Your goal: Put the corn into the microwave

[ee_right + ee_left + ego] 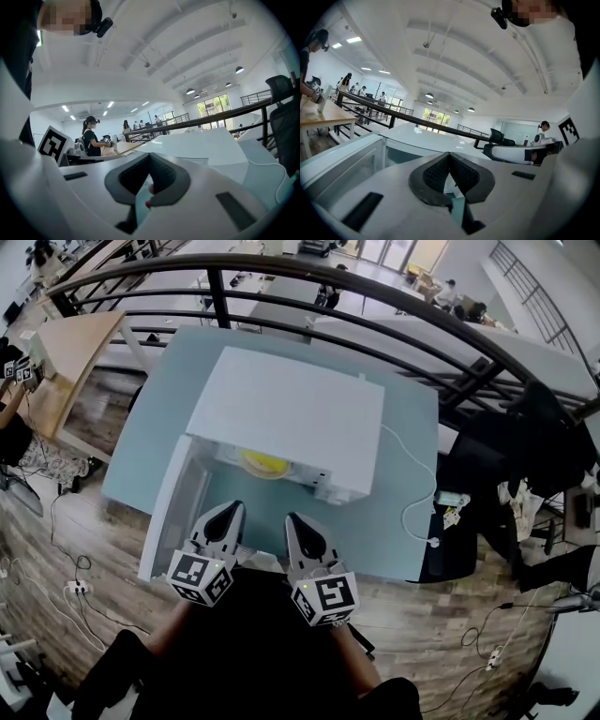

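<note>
A white microwave (291, 409) stands on a pale blue table (403, 521). Its door (173, 512) is swung open to the left. Inside the cavity lies the yellow corn (262, 463), partly hidden under the top edge. My left gripper (232, 510) hovers in front of the opening, beside the open door, jaws shut and empty. My right gripper (292, 519) hangs next to it, also shut with nothing held. In the left gripper view the gripper (449, 154) has its pads together, with the door (347, 164) at the left. The right gripper view shows that gripper (150, 155) shut too.
A white cable with a plug (419, 512) lies on the table right of the microwave. A dark railing (309, 277) runs behind the table. A black chair (525, 456) stands at the right, a wooden desk (80, 343) at the left. People work at desks far off.
</note>
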Demonstrator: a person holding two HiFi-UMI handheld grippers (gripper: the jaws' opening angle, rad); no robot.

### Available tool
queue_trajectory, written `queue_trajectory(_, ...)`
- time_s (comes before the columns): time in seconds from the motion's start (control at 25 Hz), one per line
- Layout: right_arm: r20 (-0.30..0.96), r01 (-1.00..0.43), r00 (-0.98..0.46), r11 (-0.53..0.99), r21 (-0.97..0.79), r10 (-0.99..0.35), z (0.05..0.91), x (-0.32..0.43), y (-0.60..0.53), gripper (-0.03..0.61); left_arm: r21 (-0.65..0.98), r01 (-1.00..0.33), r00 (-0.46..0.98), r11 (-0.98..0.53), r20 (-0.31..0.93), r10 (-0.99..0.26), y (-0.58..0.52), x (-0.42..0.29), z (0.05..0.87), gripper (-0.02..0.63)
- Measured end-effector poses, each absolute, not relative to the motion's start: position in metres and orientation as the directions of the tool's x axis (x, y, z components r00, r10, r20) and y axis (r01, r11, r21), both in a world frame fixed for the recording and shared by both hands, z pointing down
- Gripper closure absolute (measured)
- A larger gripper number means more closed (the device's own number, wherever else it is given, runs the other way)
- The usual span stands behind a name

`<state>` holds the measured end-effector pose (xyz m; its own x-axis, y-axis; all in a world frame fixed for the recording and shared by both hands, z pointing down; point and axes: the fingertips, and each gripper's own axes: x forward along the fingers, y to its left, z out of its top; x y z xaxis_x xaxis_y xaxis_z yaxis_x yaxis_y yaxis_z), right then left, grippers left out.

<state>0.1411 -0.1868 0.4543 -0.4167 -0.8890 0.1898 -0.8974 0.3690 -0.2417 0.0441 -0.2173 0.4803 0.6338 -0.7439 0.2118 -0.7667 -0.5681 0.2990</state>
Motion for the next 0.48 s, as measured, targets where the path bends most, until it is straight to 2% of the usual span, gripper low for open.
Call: queue_trajectory(0.48,0.202,-0.898,-0.417,0.368,-0.242,-0.886,0.4560,0.1438,-0.1878,0.571,0.346,-0.759,0.635,-0.551,0.207,-0.744,-0.2197,0.0462,0.4825,0.611)
